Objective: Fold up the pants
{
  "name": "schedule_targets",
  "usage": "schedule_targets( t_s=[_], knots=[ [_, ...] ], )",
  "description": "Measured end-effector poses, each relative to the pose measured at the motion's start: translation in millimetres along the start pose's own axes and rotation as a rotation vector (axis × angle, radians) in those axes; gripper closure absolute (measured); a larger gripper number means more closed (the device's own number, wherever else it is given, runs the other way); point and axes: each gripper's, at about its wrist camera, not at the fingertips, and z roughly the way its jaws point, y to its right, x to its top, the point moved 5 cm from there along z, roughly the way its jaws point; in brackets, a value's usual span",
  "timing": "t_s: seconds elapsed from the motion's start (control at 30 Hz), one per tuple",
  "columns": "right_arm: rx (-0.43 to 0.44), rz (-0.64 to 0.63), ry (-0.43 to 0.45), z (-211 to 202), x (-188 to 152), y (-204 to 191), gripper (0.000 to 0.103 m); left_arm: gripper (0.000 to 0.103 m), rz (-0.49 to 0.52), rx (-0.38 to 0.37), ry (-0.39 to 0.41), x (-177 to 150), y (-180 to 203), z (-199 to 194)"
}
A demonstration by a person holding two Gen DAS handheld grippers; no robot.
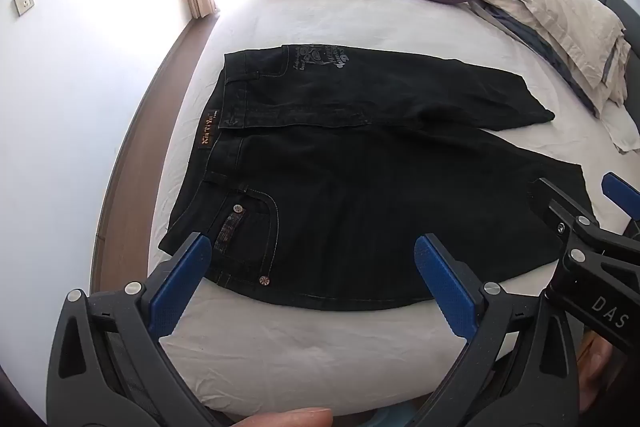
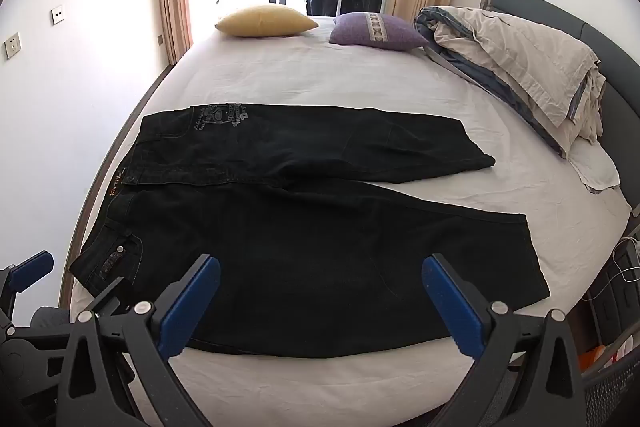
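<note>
Black pants lie spread flat on the white bed, waistband toward the wall on the left, the two legs running off to the right and splitting apart near the hems. The near leg ends close to the bed's front edge; the far leg sits further in. A brown label shows at the waistband, and pale print marks the far hip.

The left gripper hangs over the waist end, near the front pocket, its blue pads spread wide with nothing between them, apart from the cloth. The right gripper hovers over the near leg, likewise gaping and empty.

Beyond the pants sit a yellow pillow and a purple pillow, and at the far right a rumpled duvet is heaped against the headboard.
</note>
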Motion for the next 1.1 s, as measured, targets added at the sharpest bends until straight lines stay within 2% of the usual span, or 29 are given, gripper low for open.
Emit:
schedule_targets(
  t_s=[0.23,0.27,1.1],
  knots=[
    [-0.005,-0.004,-0.002,0.1,-0.1,0.1,0.0,0.0,0.003,-0.019,0.004,-1.8,2.6,-4.2],
    [-0.004,-0.003,-0.003,0.1,-0.2,0.1,0.0,0.0,-0.005,0.005,-0.009,2.5,0.0,0.5],
    [0.0,0.0,-0.008,7.7,-7.3,-2.6,0.0,0.0,-0.004,0.007,-0.002,4.2,-2.9,4.7]
  ],
)
